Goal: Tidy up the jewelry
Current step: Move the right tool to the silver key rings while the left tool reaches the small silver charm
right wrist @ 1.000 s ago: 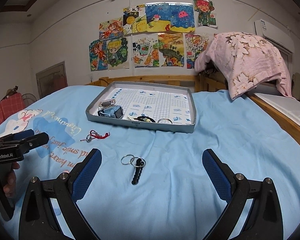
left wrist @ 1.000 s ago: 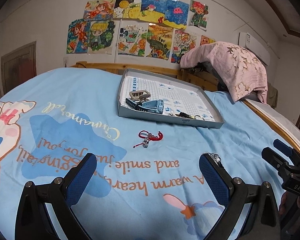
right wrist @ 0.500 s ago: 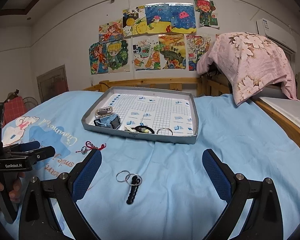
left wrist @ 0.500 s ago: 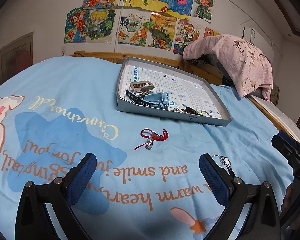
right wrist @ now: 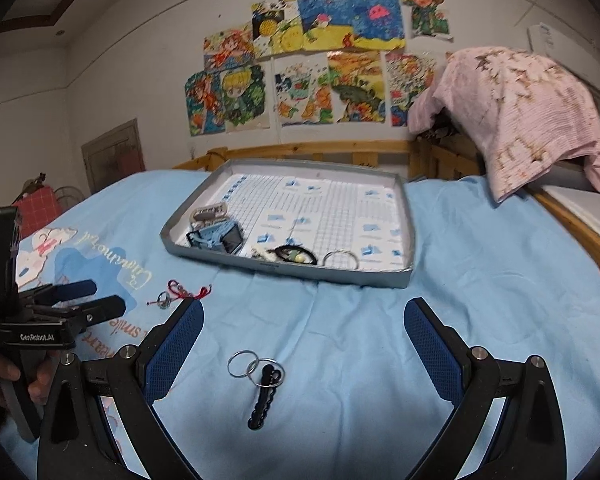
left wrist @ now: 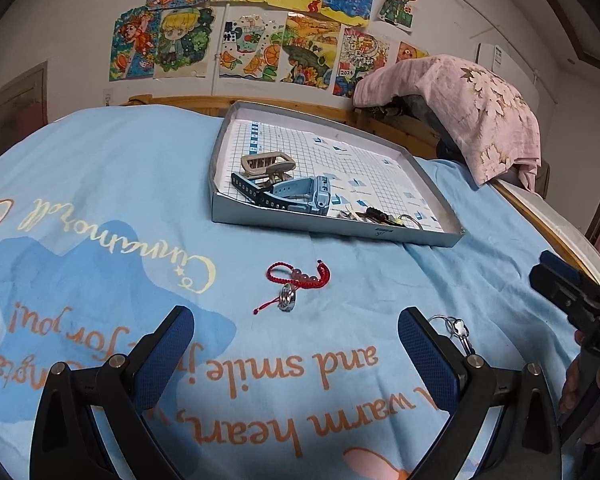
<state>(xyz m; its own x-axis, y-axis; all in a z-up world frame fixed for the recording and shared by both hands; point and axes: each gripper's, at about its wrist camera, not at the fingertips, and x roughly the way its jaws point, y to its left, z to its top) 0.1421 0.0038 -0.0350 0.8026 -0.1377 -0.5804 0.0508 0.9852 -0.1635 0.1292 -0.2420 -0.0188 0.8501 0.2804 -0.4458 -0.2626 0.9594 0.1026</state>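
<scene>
Blue bedsheet (left wrist: 100, 200); grey tray (left wrist: 332, 229) of jewelry toward the headboard. Red bracelet (left wrist: 300, 274) and key ring (right wrist: 260, 376) are seen nearer. Left gripper (left wrist: 296, 340) and right gripper (right wrist: 304, 336) are held spread wide, empty.

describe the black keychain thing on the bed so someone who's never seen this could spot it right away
Start at the grey tray on the light blue bedsheet, then come toward the camera to the bare sheet between the right claw's blue pads. The keychain lies there: two linked silver rings with a black beaded strap trailing toward the camera. Its neighbour, the red cord bracelet, is further left.
</scene>
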